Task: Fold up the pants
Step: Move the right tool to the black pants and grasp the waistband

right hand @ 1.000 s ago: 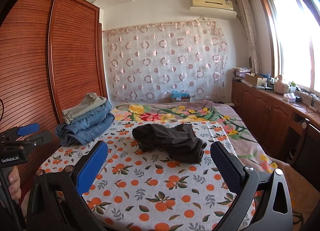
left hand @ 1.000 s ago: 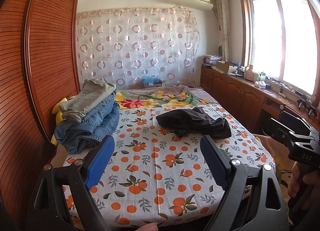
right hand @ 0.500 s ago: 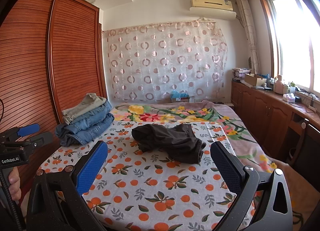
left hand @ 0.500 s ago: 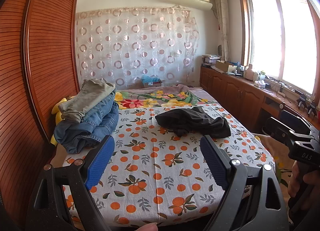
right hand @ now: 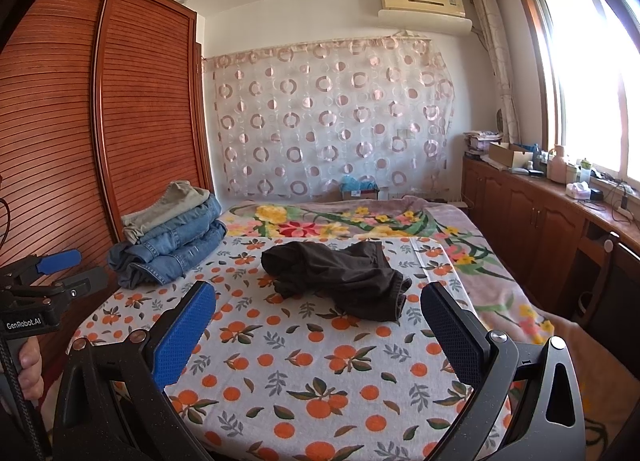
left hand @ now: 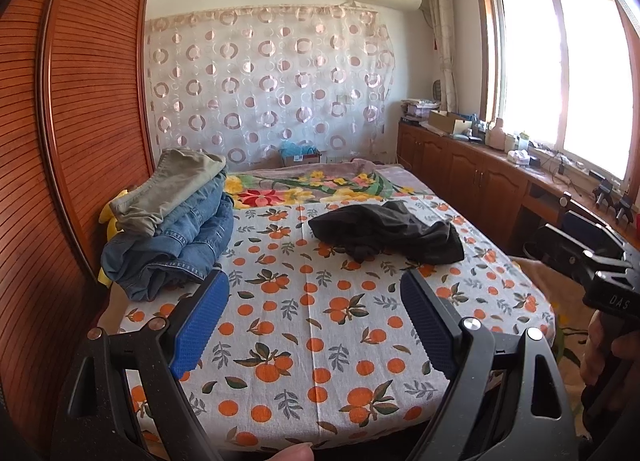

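Through the left view I am holding my left claw wide open and empty over the bed, the dark pants lying crumpled ahead beside a folded stack, and through the right view my right claw is gaping too, so folding is not yet starting.

Both grippers held level at the bed's near edge. Left gripper spread wide, holding nothing. Right gripper same, w/ blue pads apart, just right of it.
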`<action>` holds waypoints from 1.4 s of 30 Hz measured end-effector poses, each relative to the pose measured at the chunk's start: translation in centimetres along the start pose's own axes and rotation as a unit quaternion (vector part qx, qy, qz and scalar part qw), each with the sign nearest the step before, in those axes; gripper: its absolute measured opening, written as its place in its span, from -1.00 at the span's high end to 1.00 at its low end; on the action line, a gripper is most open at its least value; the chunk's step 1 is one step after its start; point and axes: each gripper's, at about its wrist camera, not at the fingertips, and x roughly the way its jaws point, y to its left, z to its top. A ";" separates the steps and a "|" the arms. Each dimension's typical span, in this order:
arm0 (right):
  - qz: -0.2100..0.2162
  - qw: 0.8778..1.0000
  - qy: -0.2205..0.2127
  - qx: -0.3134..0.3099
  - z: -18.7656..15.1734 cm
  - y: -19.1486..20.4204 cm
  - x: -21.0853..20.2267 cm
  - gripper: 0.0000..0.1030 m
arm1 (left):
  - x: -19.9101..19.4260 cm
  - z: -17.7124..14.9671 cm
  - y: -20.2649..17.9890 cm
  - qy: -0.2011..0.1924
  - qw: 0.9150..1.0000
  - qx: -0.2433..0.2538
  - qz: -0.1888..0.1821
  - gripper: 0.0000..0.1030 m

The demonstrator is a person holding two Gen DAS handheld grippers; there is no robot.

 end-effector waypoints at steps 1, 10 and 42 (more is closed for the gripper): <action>0.000 1.000 0.002 0.000 -0.1 -0.1 0.1 -0.98 | 0.3 -0.1 0.0 0.003 1.000 0.002 0.001 -0.71; -0.005 0.999 0.037 -0.001 -0.9 -1.9 3.4 -0.98 | 5.8 -2.6 1.6 0.047 0.999 0.016 -0.007 -0.71; 0.060 0.976 0.206 0.022 2.4 -6.6 14.8 0.73 | 19.1 -1.6 3.7 0.097 0.994 0.028 -0.047 -0.53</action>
